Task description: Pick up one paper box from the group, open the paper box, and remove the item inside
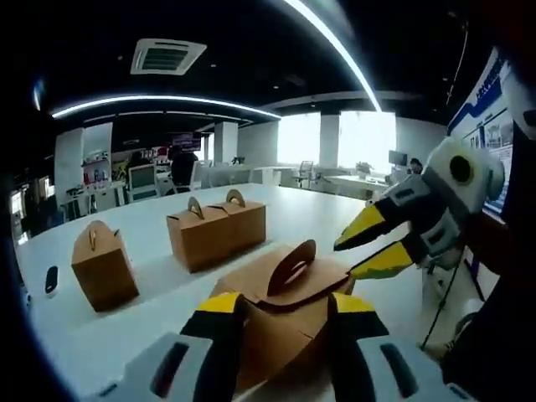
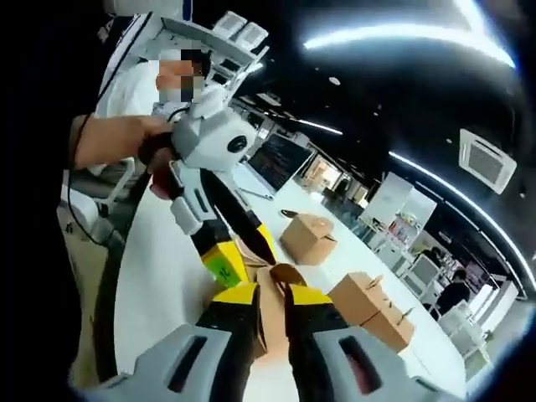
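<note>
My left gripper (image 1: 278, 311) pinches the paper box (image 1: 280, 311) — its base is cut off at the bottom of the frame. My right gripper (image 2: 272, 295) nips the box's handle (image 2: 285, 275); its jaws hide the flaps.

An open-plan office; long white table (image 1: 335, 213), laptop (image 2: 276, 163), ceiling vent (image 1: 166, 56) (strip lights overhead).

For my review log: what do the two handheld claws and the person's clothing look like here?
Both claws have light grey bodies, black jaws and yellow tips. The left claw bears a green sticker, and a dark cable hangs beside the person. The right claw is a grey housing tapering to the jaws. The person's short-sleeved white shirt shows.
</note>
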Demonstrator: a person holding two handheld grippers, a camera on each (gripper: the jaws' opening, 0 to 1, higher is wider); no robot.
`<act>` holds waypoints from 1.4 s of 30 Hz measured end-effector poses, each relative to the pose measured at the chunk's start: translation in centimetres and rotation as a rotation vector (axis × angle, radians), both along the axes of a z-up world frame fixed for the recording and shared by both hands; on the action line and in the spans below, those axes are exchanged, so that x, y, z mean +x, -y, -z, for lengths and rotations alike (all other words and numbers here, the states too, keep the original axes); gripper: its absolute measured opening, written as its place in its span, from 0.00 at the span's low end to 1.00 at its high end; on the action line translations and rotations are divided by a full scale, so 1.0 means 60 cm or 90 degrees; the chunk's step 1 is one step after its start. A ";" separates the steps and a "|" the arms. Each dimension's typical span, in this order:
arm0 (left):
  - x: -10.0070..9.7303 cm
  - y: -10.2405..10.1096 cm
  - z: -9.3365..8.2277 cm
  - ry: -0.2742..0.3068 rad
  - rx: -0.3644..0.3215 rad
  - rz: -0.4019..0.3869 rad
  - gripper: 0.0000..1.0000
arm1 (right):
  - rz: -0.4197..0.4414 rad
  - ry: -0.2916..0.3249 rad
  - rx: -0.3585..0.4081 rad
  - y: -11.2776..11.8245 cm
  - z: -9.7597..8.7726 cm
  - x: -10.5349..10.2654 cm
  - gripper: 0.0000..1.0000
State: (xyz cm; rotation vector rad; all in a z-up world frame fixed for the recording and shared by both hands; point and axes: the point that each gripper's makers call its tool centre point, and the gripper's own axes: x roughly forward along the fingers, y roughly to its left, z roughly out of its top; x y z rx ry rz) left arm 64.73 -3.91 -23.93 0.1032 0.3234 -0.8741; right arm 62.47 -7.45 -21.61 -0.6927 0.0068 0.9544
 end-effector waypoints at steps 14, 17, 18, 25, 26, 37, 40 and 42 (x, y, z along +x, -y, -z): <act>-0.001 0.000 0.000 -0.004 0.001 -0.002 0.42 | -0.019 -0.016 -0.100 -0.001 0.019 0.008 0.12; -0.002 0.000 0.000 -0.005 -0.004 -0.003 0.42 | -0.022 -0.007 -0.142 -0.003 0.019 0.011 0.12; -0.002 0.000 0.000 -0.005 -0.003 -0.002 0.42 | -0.020 -0.003 -0.153 -0.004 0.019 0.012 0.12; 0.000 -0.003 0.001 -0.008 -0.004 0.003 0.41 | -0.005 0.024 -0.176 -0.008 0.022 0.006 0.09; 0.000 -0.004 0.001 -0.008 -0.003 0.003 0.41 | 0.000 0.028 -0.173 -0.007 0.022 0.005 0.09; 0.001 -0.002 0.000 -0.010 0.006 0.009 0.41 | 0.030 0.093 -0.200 -0.009 0.024 0.002 0.03; 0.002 -0.002 0.000 -0.009 0.006 0.011 0.41 | 0.040 0.101 -0.148 -0.008 0.017 0.005 0.03; 0.002 -0.002 0.000 -0.008 0.005 0.012 0.41 | 0.044 0.091 -0.098 -0.003 0.010 0.006 0.02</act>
